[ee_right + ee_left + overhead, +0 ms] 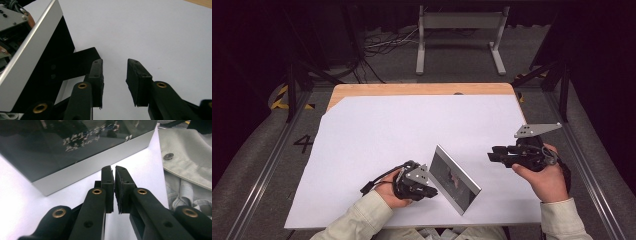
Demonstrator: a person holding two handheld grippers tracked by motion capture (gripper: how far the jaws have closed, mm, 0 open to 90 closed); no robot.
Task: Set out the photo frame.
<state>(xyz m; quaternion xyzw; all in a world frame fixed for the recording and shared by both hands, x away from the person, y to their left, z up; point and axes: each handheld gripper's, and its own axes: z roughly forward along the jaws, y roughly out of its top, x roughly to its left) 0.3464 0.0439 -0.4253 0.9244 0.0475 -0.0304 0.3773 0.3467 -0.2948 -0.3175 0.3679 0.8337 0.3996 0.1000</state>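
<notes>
While propped up tilted on the white table, silver photo frame sits between left claw, pinched nearly shut on nothing, and right claw, spread and empty.

A wooden table is covered by a large white sheet, with only its far edge left bare. Grey floor is seen around it, crossed by metal rails on both sides. Beyond the table, a light metal frame stands beside loose cables. The back is kept dark, perhaps by black curtains. Yellow-black tape is seen at the left.
</notes>
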